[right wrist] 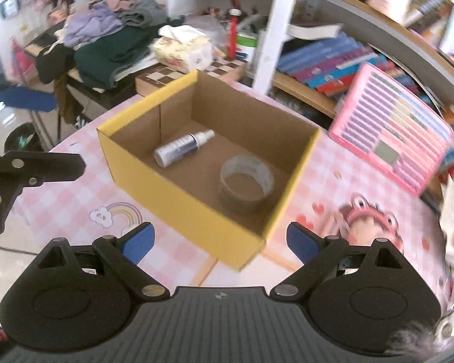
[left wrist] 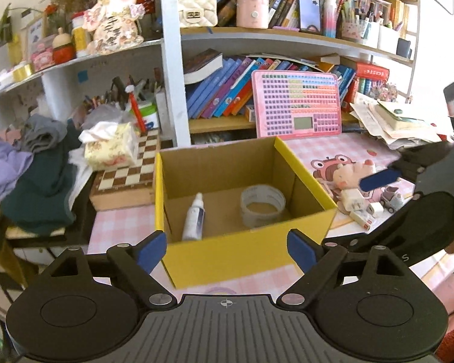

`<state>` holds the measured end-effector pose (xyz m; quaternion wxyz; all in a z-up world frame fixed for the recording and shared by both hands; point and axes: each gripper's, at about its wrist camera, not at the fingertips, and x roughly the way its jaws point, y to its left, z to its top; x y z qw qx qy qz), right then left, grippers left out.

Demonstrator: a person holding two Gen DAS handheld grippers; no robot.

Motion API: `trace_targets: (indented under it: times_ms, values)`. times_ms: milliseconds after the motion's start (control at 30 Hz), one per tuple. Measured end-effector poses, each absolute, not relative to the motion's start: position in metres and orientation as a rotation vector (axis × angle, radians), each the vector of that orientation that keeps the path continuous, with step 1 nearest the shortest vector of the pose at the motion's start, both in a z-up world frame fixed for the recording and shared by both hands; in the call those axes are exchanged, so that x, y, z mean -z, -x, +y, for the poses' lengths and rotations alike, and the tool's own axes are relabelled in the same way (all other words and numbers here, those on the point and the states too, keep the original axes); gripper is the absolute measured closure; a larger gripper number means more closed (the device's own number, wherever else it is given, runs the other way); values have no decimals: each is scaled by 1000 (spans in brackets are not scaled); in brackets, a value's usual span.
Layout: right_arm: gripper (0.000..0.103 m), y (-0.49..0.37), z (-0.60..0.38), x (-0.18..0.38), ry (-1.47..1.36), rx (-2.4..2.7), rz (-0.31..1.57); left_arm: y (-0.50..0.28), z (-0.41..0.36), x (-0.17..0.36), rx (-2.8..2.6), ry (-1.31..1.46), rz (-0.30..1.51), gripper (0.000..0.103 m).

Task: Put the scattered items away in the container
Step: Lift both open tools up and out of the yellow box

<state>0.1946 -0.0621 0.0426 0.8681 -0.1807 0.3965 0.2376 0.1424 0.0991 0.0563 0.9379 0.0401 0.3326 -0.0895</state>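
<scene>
Both the left gripper (left wrist: 227,249) and right gripper (right wrist: 221,243) were spread wide and empty; the remaining small toys (left wrist: 369,202) lay beyond the box's (left wrist: 305,163) right wall, nearer the right gripper's fingers

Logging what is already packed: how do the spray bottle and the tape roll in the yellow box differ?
The spray bottle is slim and white with a dark label; the tape roll is a wide, hollow, greyish ring. The bottle lies on its side, while the roll rests flat with its hole facing up. Both sit apart on the floor of the yellow box.
</scene>
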Motion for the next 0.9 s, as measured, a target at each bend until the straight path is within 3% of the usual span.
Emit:
trace_targets:
  times_ms: [133,900]
  values:
    - [8,-171,-73,-37,314,-452,833,-125,91,-50,193,-42,693,7]
    - [8,-93,-108,2,206,-278,861,-85,68,11,163,29,875,7]
